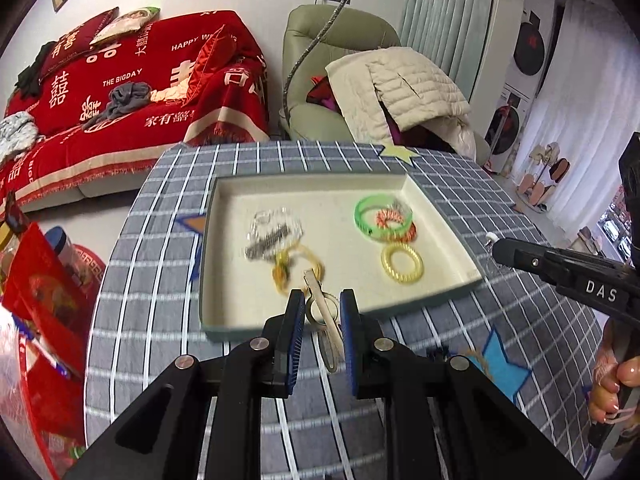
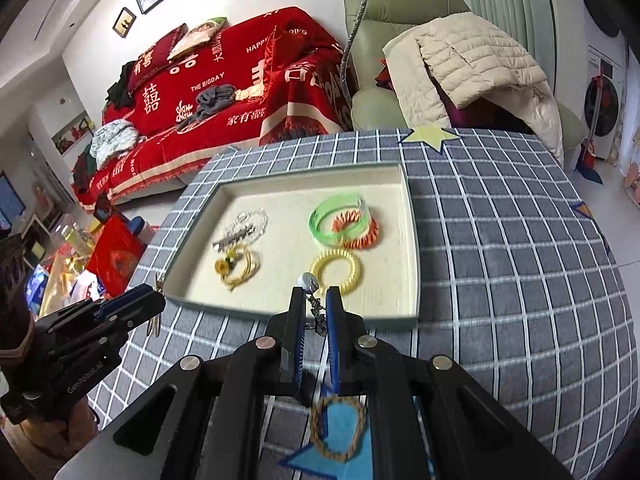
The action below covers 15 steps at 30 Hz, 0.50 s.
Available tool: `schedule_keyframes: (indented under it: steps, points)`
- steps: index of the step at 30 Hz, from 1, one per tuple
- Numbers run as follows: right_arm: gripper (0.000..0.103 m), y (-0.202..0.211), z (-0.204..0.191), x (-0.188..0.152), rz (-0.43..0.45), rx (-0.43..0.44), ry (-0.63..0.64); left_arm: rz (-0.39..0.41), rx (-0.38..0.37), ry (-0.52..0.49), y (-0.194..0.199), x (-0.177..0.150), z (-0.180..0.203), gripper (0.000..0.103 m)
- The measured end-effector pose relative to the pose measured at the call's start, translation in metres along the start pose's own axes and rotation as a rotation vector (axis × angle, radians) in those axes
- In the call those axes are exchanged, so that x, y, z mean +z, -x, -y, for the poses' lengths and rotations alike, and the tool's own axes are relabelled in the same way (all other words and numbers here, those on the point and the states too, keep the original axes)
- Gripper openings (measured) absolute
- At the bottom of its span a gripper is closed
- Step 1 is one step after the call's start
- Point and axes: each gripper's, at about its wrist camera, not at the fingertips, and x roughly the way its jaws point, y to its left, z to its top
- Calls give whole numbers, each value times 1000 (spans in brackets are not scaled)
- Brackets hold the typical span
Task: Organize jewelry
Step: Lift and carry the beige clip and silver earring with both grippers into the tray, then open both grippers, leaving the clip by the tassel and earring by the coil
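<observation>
My left gripper (image 1: 322,300) was clamped on a pale hair clip (image 1: 325,312) threaded with small rings, hanging between the pads just over the near rim of the cream tray (image 1: 440,208). My right gripper (image 2: 314,300) was pinched shut on a thin chain with a small pale charm (image 2: 307,280), held above the tray's near edge, just in front of the yellow coil ring (image 2: 338,266). A woven rope ring (image 2: 338,428) lay on the checked tablecloth (image 2: 500,260) beneath my right gripper.

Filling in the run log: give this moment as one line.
left claw: shut on hair clip | right claw: shut on chain | tray: bangles, coils inside
</observation>
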Motion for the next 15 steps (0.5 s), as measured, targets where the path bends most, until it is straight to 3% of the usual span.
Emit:
schedule_keyframes:
  steps: [15]
  points:
    - [11, -53, 23, 42, -23, -14, -33, -46, 29, -7, -78, 65, 15, 39]
